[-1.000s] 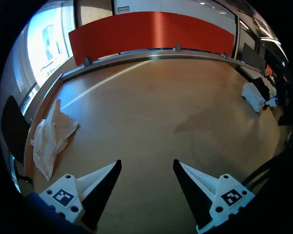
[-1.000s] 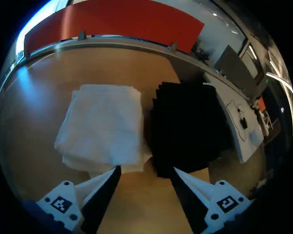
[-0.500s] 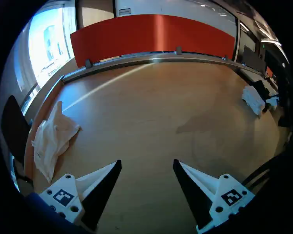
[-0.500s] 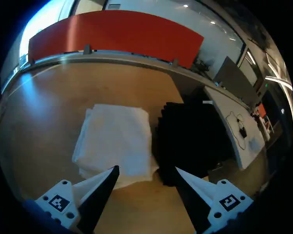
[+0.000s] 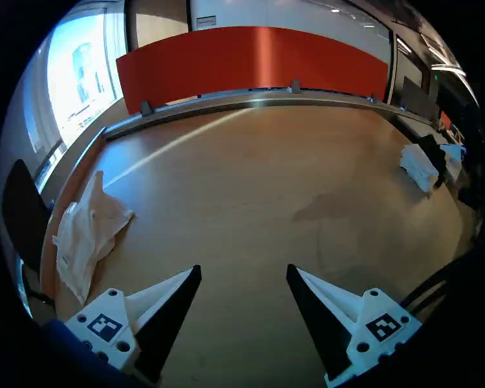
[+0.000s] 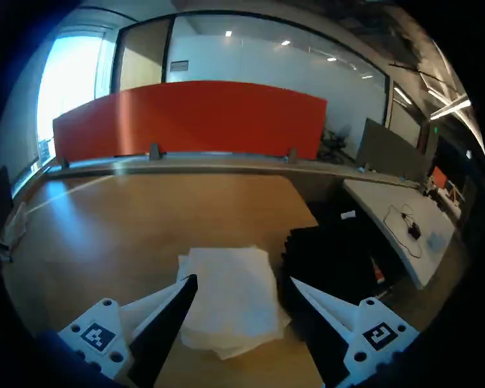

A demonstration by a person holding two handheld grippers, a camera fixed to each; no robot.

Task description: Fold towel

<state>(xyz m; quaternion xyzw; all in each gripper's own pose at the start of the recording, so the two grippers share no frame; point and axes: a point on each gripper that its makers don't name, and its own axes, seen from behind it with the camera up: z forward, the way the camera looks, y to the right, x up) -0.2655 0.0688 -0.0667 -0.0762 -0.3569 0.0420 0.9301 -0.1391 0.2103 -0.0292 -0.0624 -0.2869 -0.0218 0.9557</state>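
White folded towel (image 6: 233,291) lies beside black stack (image 6: 333,258) near table (image 6: 132,220) edge.

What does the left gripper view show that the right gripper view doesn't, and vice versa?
Left gripper view: a crumpled white towel loose at the wooden table's left edge by a dark chair back, and the open left gripper. Right gripper view: a white desk with a cable, a black stack, and the open right gripper. Both: the table, the red partition, the folded white towels, near in the right view, far in the left. A pale speck at the right view's left edge may be the crumpled towel; too small to tell.
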